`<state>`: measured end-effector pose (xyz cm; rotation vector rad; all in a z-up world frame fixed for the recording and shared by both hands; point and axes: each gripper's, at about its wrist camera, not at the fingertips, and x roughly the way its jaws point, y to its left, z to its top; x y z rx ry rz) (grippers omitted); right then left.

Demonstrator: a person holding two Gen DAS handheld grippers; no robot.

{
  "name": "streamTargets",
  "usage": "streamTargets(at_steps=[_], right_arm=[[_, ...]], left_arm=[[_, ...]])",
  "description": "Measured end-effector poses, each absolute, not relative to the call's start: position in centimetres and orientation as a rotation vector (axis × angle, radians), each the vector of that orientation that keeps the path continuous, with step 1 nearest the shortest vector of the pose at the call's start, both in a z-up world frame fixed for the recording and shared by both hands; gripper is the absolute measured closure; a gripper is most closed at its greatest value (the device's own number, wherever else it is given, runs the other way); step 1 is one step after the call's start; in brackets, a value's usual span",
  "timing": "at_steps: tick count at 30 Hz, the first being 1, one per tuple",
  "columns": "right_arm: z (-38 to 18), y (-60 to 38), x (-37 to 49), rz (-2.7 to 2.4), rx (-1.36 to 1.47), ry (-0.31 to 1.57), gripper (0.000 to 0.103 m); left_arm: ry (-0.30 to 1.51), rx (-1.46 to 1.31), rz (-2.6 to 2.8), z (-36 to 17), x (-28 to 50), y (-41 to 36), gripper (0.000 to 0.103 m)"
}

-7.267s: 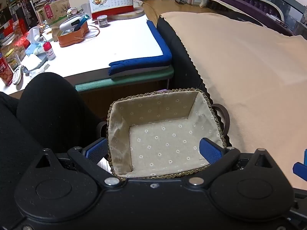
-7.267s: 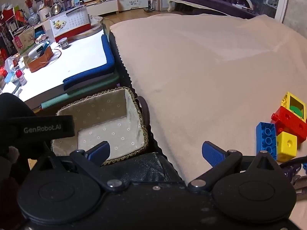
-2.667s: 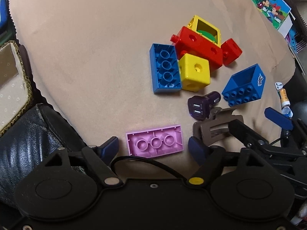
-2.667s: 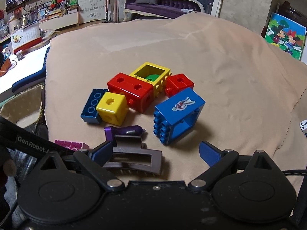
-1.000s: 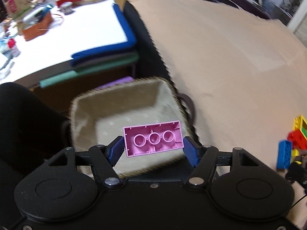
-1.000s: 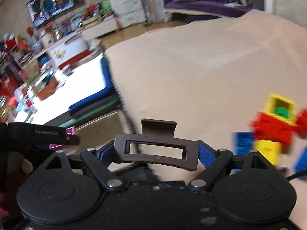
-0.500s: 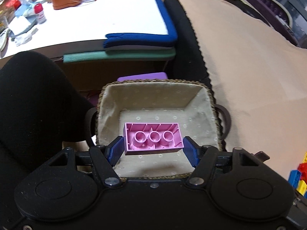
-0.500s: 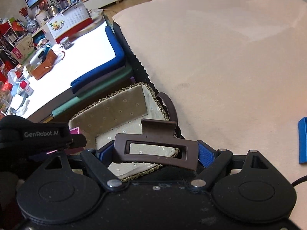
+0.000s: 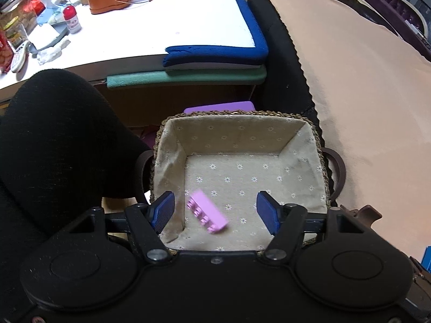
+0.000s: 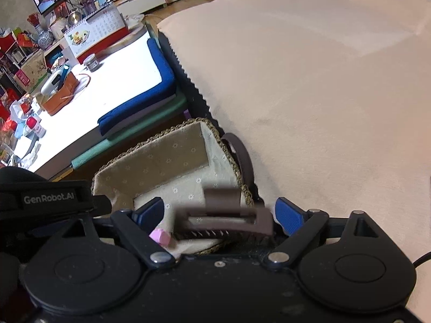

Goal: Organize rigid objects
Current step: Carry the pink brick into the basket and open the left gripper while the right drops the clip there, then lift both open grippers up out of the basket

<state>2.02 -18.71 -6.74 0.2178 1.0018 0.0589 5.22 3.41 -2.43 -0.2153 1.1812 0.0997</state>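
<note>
Changed since half a second ago: both my grippers have let go of what they carried, and both items are blurred with motion. Item one, pink brick (image 9: pixel 207 211): tilted, studs showing, low in the near part of the lined basket (image 9: pixel 172 145), free of my left gripper (image 9: pixel 215 210), whose jaws stand wide apart with nothing between them. Item two, brown hair clip (image 10: pixel 226 215): level between the blue pads of my right gripper (image 10: pixel 219 215) but apart from both, jaws wide, over the basket's near right rim; I cannot tell whether it is falling inside or will catch the braided edge. A pink corner of the brick shows at the lower left of that view. Basket: rectangular, floral lining, dark side handle (image 9: pixel 338 167), set beside the beige blanket (image 10: pixel 323 80), below the white worktop (image 9: pixel 161 21). Handling note, my judgement: hold both grippers level and open until the pieces settle, then lift straight up clear of the rim; if the clip hangs on the edge, nudge it inward before going back for the remaining pieces.
</note>
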Motion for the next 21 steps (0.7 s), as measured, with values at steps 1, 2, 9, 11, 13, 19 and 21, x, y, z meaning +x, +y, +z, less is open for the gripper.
streamTargets(at_steps=[1, 2, 9, 11, 13, 19, 21], right_arm=[[-6.7, -18.8, 2.0, 0.058, 0.219, 1.001, 0.011], [-6.7, -18.9, 2.0, 0.058, 0.221, 1.001, 0.011], [-6.6, -19.3, 1.4, 0.052, 0.228, 0.997, 0.011], [-6.6, -19.3, 1.2, 0.049, 0.218, 0.993, 0.011], [-6.6, -19.3, 1.1, 0.046, 0.210, 0.991, 0.011], [-6.7, -19.4, 0.8, 0.037, 0.201, 0.992, 0.011], [-6.7, -19.5, 0.7, 0.032, 0.195, 0.989, 0.010]], left_arm=[[1.179, -0.217, 0.107, -2.4, 5.2, 3.5, 0.034], [1.175, -0.219, 0.110, -2.4, 5.2, 3.6, 0.033], [1.168, -0.197, 0.101, -2.4, 5.1, 3.2, 0.028], [1.164, -0.192, 0.101, -2.3, 5.1, 3.1, 0.028], [1.161, -0.189, 0.100, -2.3, 5.0, 3.0, 0.028], [1.152, -0.175, 0.098, -2.1, 4.7, 2.9, 0.027], [1.149, -0.172, 0.100, -2.1, 4.6, 2.8, 0.027]])
